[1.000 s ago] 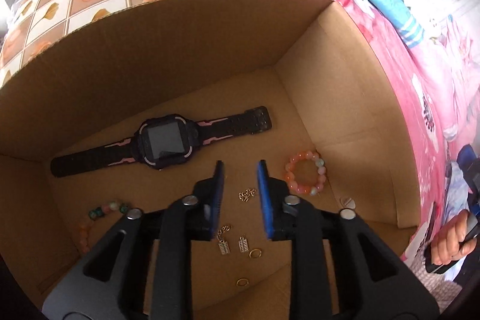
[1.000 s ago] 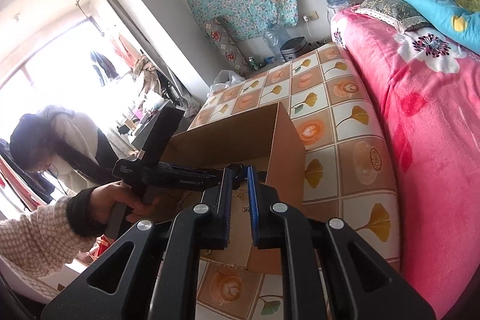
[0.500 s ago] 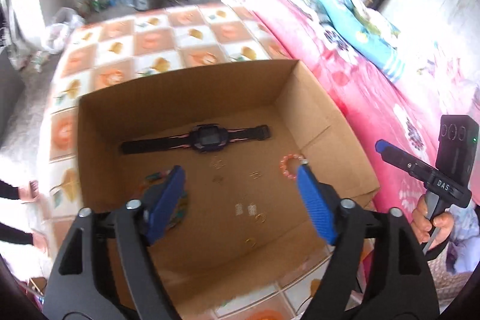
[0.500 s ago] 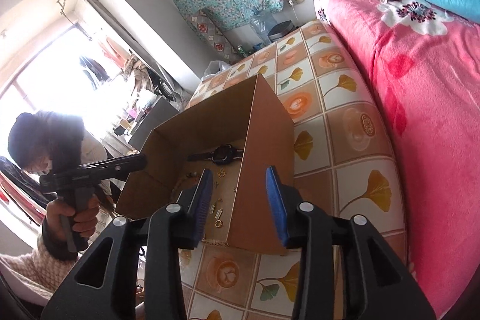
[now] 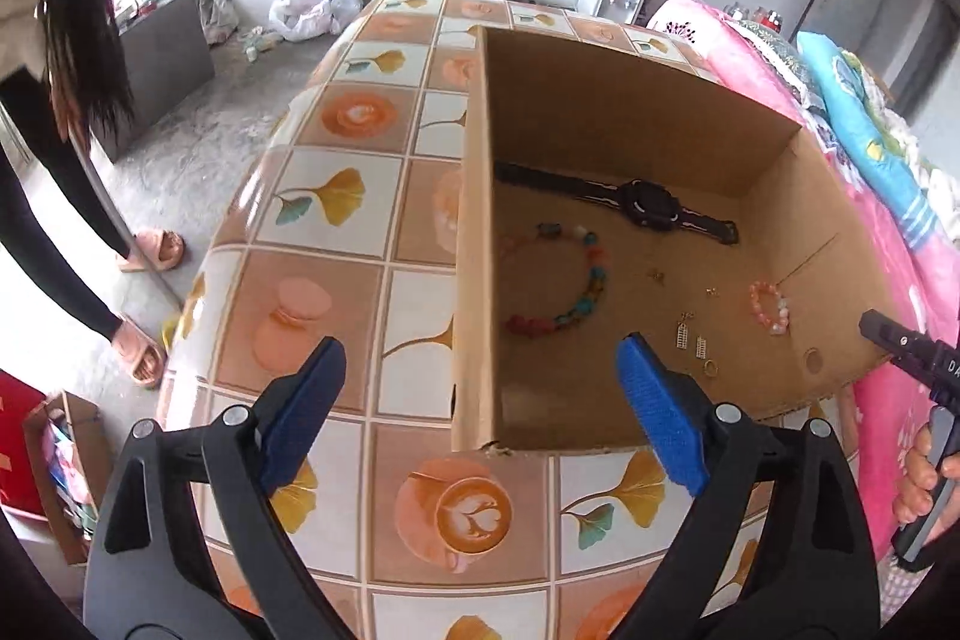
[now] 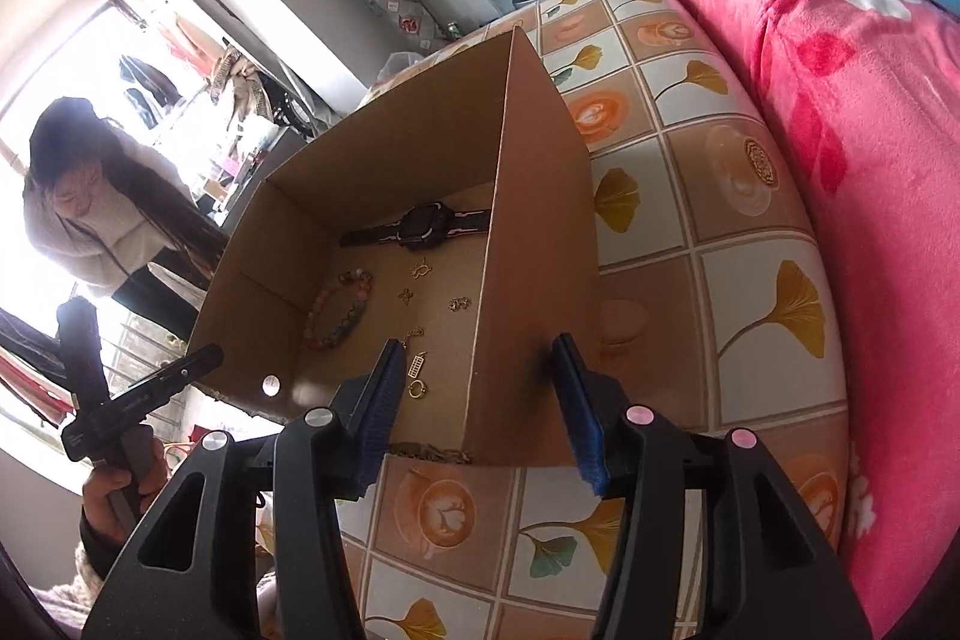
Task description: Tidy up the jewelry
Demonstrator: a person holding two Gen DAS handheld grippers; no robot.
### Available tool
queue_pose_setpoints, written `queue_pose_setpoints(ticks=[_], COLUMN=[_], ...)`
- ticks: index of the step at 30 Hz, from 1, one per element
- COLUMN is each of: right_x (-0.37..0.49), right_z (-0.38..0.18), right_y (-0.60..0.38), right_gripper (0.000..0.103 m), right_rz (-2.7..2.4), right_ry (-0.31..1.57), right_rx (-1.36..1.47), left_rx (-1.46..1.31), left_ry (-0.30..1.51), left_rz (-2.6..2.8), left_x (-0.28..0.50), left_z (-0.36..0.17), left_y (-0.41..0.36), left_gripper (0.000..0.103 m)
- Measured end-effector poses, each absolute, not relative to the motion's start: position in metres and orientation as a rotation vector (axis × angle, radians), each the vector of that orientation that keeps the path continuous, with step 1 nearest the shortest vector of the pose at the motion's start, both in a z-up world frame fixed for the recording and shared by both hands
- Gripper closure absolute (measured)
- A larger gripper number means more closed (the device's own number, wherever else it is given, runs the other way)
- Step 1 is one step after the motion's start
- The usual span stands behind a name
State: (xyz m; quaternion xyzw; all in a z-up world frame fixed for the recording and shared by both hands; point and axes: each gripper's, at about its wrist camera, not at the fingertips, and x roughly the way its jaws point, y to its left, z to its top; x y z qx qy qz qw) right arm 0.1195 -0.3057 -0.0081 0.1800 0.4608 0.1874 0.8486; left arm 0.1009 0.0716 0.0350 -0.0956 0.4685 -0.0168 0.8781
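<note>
- 2 grippers are in my hands, and both sets of jaws have just been opening, with no jewelry held between them.
- My left gripper [image 5: 480,412] stands spread wide above the table; the near left corner of the cardboard box [image 5: 474,244] shows between its blue pads, untouched.
- My right gripper [image 6: 477,412] is spread about halfway, its pads straddling the near right wall of the box [image 6: 528,244] without pressing on it.
- On the box floor in the left view, a black watch [image 5: 651,208] lies at 12 o'clock along the far wall.
- At 9 o'clock of the floor lies a multicoloured bead bracelet [image 5: 576,286], flat in a loose ring.
- At 3 o'clock lies a small pink bead bracelet [image 5: 768,307], well apart from the bigger one.
- Between them, toward 6 o'clock, sit 2 small rectangular charms [image 5: 690,340] and a gold ring [image 5: 711,369]; some tiny gold pieces lie farther in, too small to tell.
- Under the box is a tiled tablecloth [image 5: 336,196]; a pink blanket [image 6: 840,100] lies at 3 o'clock in my right view.
</note>
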Motion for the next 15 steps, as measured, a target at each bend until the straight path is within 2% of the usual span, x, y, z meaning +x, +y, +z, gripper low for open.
queue_pose_setpoints(ticks=[6,15], right_x=[0.121,0.100], right_z=[-0.007,-0.003], right_y=[-0.303,-0.297], right_gripper=[0.054,0.055], right_rz=[0.388,0.356], right_ry=[0.986,1.032], right_rx=[0.355,0.304], left_rx=[-0.379,-0.354], left_ry=[1.060,1.051], left_rz=[-0.220,-0.196], left_x=[0.108,0.077], left_z=[0.012,0.011], left_y=[0.068,0.054], left_gripper=[0.015,0.015])
